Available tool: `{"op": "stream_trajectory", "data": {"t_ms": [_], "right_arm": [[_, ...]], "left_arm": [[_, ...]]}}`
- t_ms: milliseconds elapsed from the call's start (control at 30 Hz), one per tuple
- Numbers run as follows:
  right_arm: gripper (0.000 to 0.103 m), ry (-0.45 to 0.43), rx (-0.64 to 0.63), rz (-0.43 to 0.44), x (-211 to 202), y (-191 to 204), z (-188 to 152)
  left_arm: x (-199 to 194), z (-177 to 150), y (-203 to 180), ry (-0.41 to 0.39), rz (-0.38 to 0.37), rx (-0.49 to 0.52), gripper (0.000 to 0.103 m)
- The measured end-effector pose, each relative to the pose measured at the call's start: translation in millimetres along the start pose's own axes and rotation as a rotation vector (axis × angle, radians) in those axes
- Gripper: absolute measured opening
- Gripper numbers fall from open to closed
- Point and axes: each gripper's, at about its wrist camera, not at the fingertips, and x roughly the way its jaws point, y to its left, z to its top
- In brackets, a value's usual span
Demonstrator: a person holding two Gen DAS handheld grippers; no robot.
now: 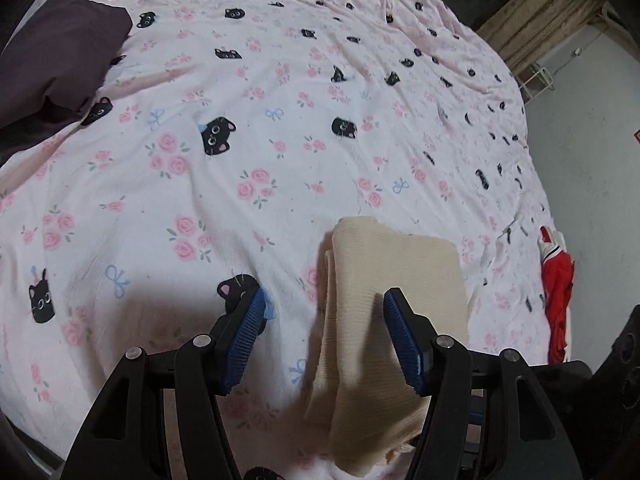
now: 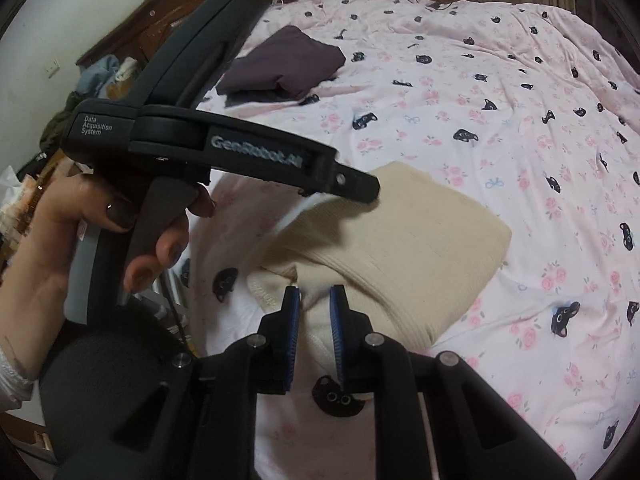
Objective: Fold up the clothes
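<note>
A bed covered by a pink duvet [image 1: 280,152] printed with black cats and roses fills both wrist views. Near the bed's near edge lies a cream knit garment [image 2: 404,248], already folded into a thick rectangle, with a loose collar or hem flap trailing toward the cameras. The right gripper [image 2: 316,304] has its blue-padded jaws drawn narrow around that flap; the cloth sits between the pads, which seem to pinch it. The left gripper [image 1: 324,336] hovers over the same garment's left side with its jaws standing about half wide, holding nothing, one blue pad over the cloth and the other over the duvet. In the right wrist view, a person's hand [image 2: 100,236] grips the left tool's handle. A dark purple folded garment [image 2: 284,68] rests toward the bed's far left corner, and a red garment [image 1: 556,292] lies at the right edge. The step in hand looks like the last tuck or lift of the cream piece. Next, the left jaws probably need to close on the opposite edge so both can raise it evenly.
</note>
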Motion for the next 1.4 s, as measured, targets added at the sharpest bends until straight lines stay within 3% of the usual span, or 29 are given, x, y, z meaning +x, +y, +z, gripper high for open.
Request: {"op": "stream_trajectory", "data": {"t_ms": [200,233,300,433,533,600,700,1067,1167,1267,1333,1400], "right_arm": [[0.019,0.001,0.022,-0.004,5,-1,4],[0.022,-0.003,0.024,-0.004,3,-1,5],[0.043,-0.013,0.028,-0.006,1,0,6],[0.048,-0.031,0.019,-0.015,-3,4,8],[0.041,-0.024,0.005,-0.035,1,6,8],[0.014,-0.014,0.004,-0.036,3,5,7],[0.005,-0.001,0.003,-0.036,6,4,5],[0.005,0.040,-0.065,0.028,8,24,-16],[0.012,0.064,-0.071,0.017,20,28,-24],[0.030,0.054,-0.067,0.031,20,31,-28],[0.037,0.029,-0.081,0.059,9,34,-29],[0.038,0.001,-0.089,0.078,-4,33,-28]], "left_arm": [[12,3,0,0.012,0.003,-0.020,0.058],[12,3,1,0.012,-0.003,-0.029,0.059],[14,4,3,0.012,-0.011,-0.046,0.061],[17,5,3,0.012,-0.004,-0.057,0.062],[19,5,1,0.012,0.008,-0.049,0.062],[20,6,0,0.012,0.013,-0.045,0.062],[22,6,1,0.015,0.015,-0.042,0.062],[28,9,6,0.018,0.019,-0.063,0.054],[28,10,6,0.019,0.016,-0.068,0.054],[22,9,11,0.006,-0.014,-0.095,0.054],[15,9,15,-0.011,-0.023,-0.108,0.054],[5,7,19,-0.039,-0.019,-0.114,0.054]]}}
